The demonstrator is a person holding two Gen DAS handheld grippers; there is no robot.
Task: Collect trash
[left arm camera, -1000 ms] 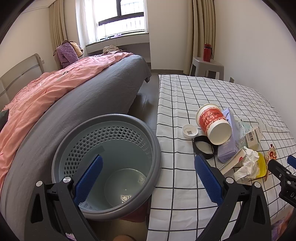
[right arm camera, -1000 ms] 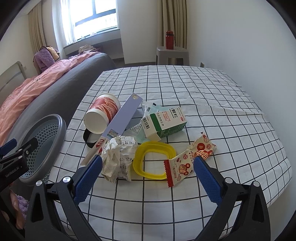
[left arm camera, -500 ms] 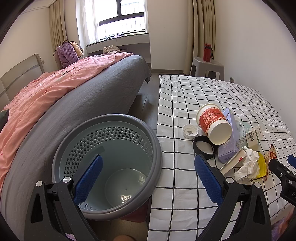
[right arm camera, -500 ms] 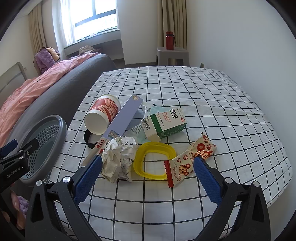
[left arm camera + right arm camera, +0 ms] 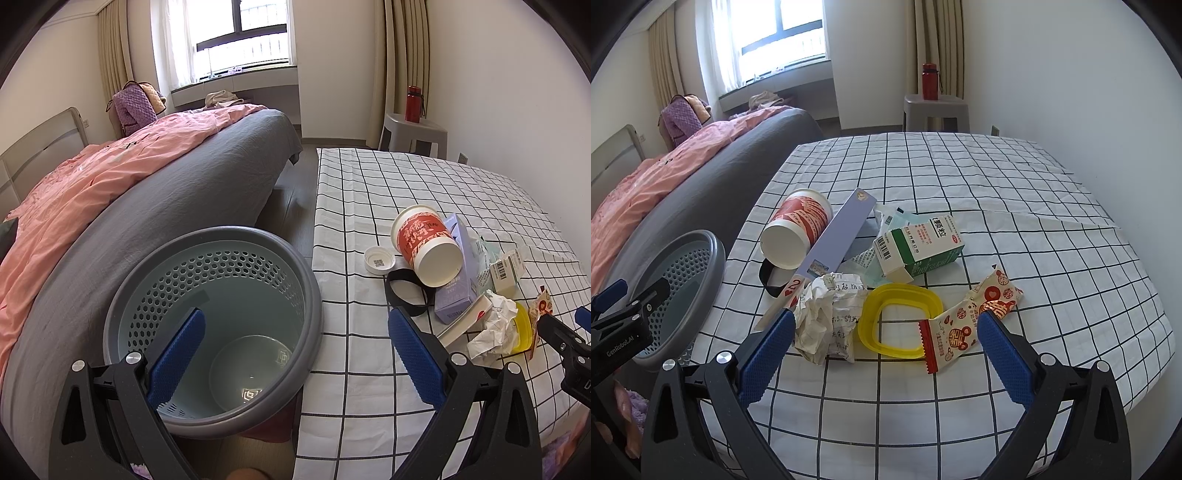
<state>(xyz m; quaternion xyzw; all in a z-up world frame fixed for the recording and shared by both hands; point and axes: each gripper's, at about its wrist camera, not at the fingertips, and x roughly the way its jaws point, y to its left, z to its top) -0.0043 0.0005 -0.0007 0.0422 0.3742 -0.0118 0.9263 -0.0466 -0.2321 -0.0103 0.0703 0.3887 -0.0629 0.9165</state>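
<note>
Hovering with jaws spread wide and empty, the right gripper faces the trash heap on the checked sheet; nothing is collected yet. The left gripper, equally agape, hangs over the empty grey bin beside the bed. Next, I'd guess, comes closing on the crumpled paper, scribbled and loosely balled, touching the yellow ring.

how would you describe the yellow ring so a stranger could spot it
On the checked sheet, find the trash pile near the front edge. The yellow ring lies flat between the crumpled paper and the red-and-white wrapper. It is the only see-through yellow piece, an open loop.
</note>
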